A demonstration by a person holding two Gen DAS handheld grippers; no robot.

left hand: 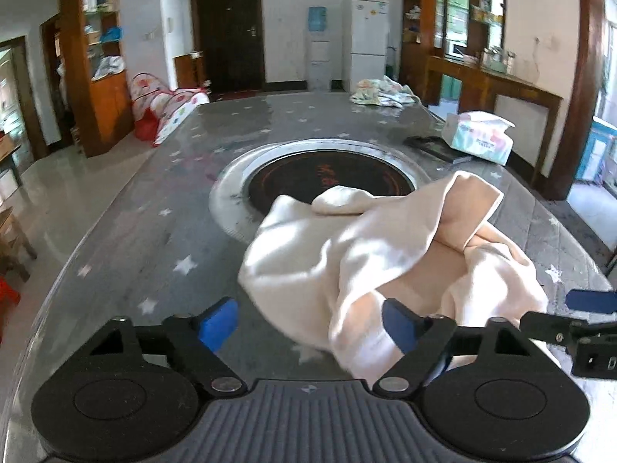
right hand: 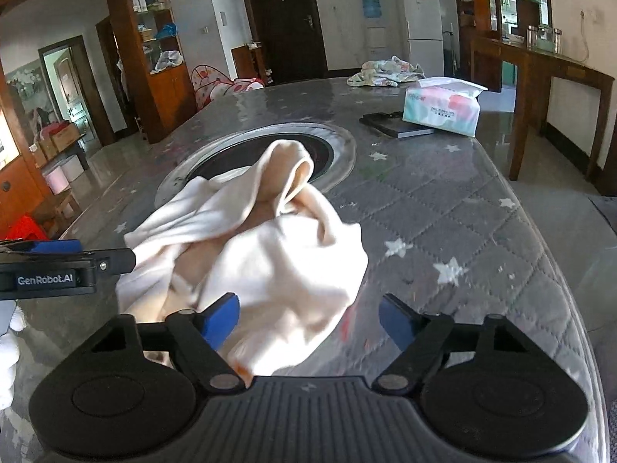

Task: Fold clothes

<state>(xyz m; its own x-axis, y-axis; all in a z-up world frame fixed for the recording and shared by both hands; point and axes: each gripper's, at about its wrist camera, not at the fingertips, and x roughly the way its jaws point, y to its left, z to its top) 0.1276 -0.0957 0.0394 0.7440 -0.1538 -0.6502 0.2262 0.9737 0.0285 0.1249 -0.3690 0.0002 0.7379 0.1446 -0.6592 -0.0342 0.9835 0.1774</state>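
A crumpled cream garment (left hand: 347,254) lies bunched on the grey star-patterned table (left hand: 162,254), partly over the round cooktop inset (left hand: 327,181). It also shows in the right wrist view (right hand: 262,247). My left gripper (left hand: 308,324) is open, with the cloth's near edge lying between its blue pads and over the right one. My right gripper (right hand: 308,320) is open, with the cloth's near edge between its pads. The right gripper's tip shows in the left wrist view (left hand: 578,308); the left gripper's body shows at the left of the right wrist view (right hand: 50,266).
A tissue pack (right hand: 443,106) and a dark flat case (right hand: 397,125) lie at the table's far right. A patterned cloth pile (right hand: 385,71) sits at the far edge. Wooden shelves, a fridge and a side counter stand around the room.
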